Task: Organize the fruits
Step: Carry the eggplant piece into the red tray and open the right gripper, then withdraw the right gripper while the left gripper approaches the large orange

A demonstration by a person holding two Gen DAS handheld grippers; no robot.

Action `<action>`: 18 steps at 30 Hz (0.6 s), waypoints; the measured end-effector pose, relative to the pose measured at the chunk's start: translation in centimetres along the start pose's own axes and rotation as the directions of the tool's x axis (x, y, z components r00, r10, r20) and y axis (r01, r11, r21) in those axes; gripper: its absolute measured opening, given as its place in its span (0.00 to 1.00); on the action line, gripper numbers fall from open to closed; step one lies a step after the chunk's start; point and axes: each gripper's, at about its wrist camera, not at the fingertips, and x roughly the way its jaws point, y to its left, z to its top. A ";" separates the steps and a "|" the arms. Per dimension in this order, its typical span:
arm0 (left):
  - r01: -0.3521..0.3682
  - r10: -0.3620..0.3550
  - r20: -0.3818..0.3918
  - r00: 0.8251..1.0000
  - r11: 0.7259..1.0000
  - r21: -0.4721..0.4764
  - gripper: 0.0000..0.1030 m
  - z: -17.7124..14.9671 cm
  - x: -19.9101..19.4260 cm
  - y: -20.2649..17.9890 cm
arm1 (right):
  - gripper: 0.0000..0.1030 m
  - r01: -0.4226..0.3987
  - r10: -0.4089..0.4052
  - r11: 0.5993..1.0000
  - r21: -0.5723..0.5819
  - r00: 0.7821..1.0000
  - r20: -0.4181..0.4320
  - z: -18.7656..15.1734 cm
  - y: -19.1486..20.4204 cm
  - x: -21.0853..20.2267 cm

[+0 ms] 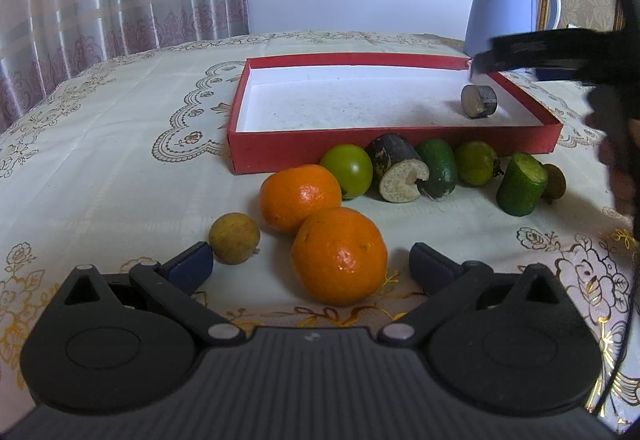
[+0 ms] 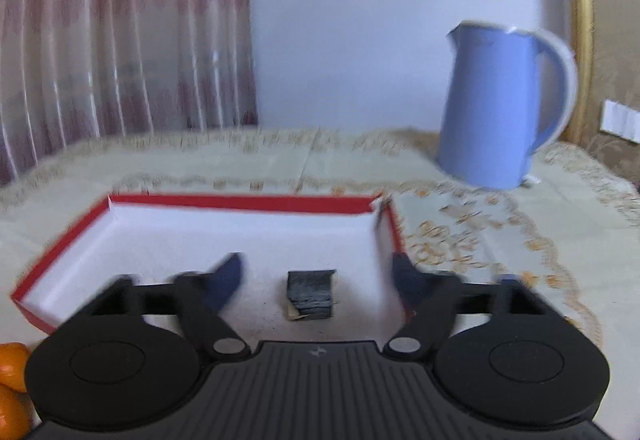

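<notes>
The left hand-held gripper [image 1: 311, 260] hangs spread around the nearest orange [image 1: 339, 255] on the surface, fruit dead ahead between its fingers, while the right hand-held gripper [image 2: 316, 276], also spread, hovers over the red box [image 1: 256, 155].

The table [image 1: 120, 111] carries a red box [image 1: 392, 149], kettle [image 1: 504, 7] and loose fruit [image 1: 338, 254].

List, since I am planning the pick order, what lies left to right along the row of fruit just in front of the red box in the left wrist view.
Green round fruit → dark cane piece → dark green fruit → yellow-green fruit → cut green piece → small brown fruit.
</notes>
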 end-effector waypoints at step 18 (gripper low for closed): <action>0.001 -0.001 0.005 1.000 1.000 -0.002 1.00 0.0 -0.1 -0.1 | 0.88 0.233 -0.212 0.967 0.102 0.960 -0.184 -6.8 -4.4 -4.1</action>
